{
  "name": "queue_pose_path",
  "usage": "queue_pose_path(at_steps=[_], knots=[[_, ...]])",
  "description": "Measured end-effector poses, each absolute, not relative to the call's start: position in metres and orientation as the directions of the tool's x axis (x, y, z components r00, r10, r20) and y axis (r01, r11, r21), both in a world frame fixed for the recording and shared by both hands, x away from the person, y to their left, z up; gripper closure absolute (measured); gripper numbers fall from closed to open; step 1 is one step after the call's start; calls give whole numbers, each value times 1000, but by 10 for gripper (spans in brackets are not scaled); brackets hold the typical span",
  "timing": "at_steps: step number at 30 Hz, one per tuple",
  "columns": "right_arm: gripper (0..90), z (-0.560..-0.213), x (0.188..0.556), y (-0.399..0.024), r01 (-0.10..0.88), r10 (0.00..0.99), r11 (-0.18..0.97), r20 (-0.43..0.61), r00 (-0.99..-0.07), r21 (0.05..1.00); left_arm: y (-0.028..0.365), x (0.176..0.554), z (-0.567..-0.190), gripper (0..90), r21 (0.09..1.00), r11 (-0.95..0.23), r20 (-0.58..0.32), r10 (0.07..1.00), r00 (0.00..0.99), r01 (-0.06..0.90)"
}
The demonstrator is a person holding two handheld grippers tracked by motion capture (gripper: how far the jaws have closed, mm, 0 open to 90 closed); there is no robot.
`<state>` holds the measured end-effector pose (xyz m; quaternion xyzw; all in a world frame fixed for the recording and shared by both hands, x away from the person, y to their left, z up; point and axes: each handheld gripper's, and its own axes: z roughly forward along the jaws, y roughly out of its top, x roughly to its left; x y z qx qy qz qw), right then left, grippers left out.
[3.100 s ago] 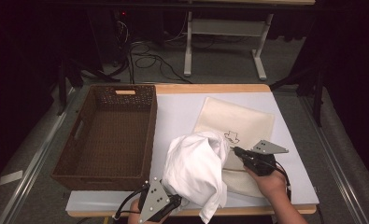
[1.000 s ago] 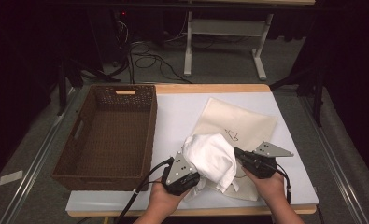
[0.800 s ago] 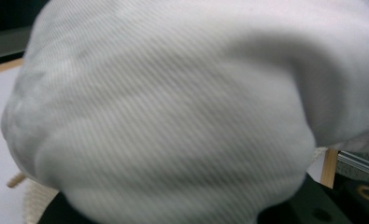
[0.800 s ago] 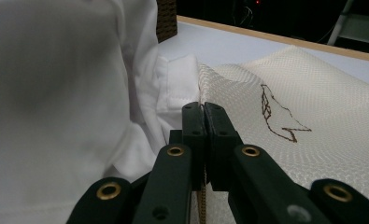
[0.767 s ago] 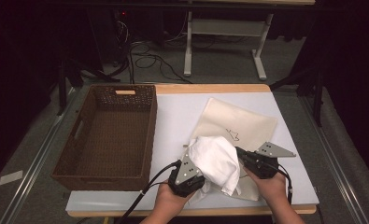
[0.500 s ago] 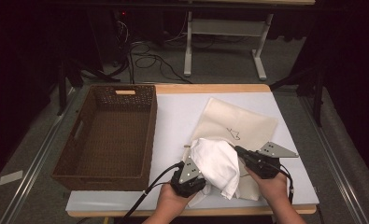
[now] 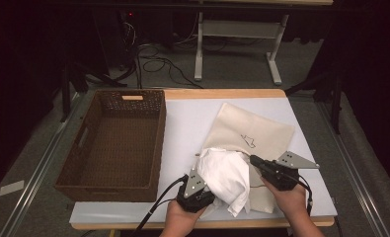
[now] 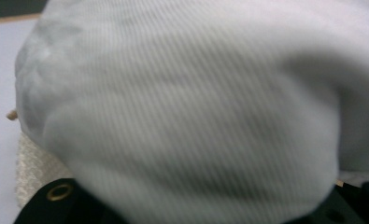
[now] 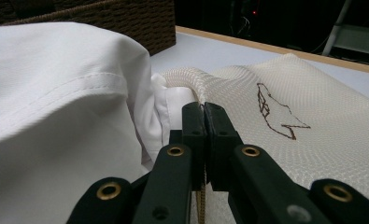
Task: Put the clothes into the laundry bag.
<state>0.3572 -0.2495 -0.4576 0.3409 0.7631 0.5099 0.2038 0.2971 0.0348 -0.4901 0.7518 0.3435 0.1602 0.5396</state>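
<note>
A bunched white cloth (image 7: 227,173) lies over the near end of a cream mesh bag (image 7: 254,131) that has a small line drawing on it. My left gripper (image 7: 205,187) is under the cloth at the front of the table, shut on it, its jaws hidden by the fabric. The left gripper view shows the white cloth (image 8: 196,116) close up, with a strip of the bag's mesh (image 8: 32,163) at the lower left. My right gripper (image 9: 204,116) is shut on the bag's rolled rim (image 9: 191,81). It sits just right of the cloth, where the right gripper (image 7: 254,160) points left.
A brown wicker basket (image 7: 160,143) stands on the left half of the pale table top (image 7: 182,123), its near corner close to my left hand. A wooden table edge (image 7: 222,94) runs along the back. Cables and a metal stand are on the floor beyond.
My left gripper has carried the white cloth rightward from the front centre onto the near end of the bag. The right gripper has stayed at the bag's rim.
</note>
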Motion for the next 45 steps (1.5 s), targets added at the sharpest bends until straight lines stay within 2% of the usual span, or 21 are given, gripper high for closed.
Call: queue_pose_path(at_steps=[2, 6, 11, 18, 23, 24, 28, 29, 31, 39, 43, 44, 45], knots=[[893, -458, 357, -249, 311, 724, 250, 36, -689, 917, 35, 295, -487, 654, 929, -179, -114, 694, 711, 324], [893, -458, 358, -247, 310, 719, 254, 36, -694, 916, 28, 296, -482, 726, 936, -200, -81, 679, 729, 291], [894, -459, 359, -247, 316, 714, 250, 46, -698, 915, 20, 303, -480, 742, 937, -197, -88, 667, 740, 290], [894, -453, 356, -250, 300, 710, 216, 61, -701, 929, 7, 328, -496, 746, 888, -236, -139, 681, 719, 395], [894, -450, 355, -251, 285, 712, 213, 51, -700, 934, 4, 334, -502, 743, 866, -246, -162, 687, 708, 436], [895, -450, 355, -251, 283, 712, 220, 45, -701, 934, 5, 333, -501, 736, 868, -239, -165, 688, 707, 435], [894, -452, 355, -252, 290, 712, 220, 50, -700, 932, 13, 324, -498, 602, 879, -218, -174, 680, 712, 423], [894, -452, 355, -252, 288, 714, 223, 46, -699, 931, 15, 321, -497, 542, 880, -216, -175, 680, 712, 422], [894, -453, 355, -252, 295, 714, 223, 50, -698, 929, 22, 313, -496, 491, 881, -209, -183, 676, 714, 424], [894, -453, 354, -250, 290, 713, 231, 42, -700, 929, 35, 286, -487, 342, 899, -193, -148, 710, 689, 392], [893, -453, 354, -250, 296, 714, 227, 49, -699, 928, 36, 283, -482, 349, 912, -172, -145, 712, 687, 372], [894, -454, 354, -250, 298, 714, 226, 50, -699, 927, 35, 284, -481, 393, 916, -176, -136, 708, 693, 360], [894, -454, 354, -250, 299, 714, 227, 50, -698, 927, 34, 285, -481, 485, 920, -175, -130, 706, 696, 349]])
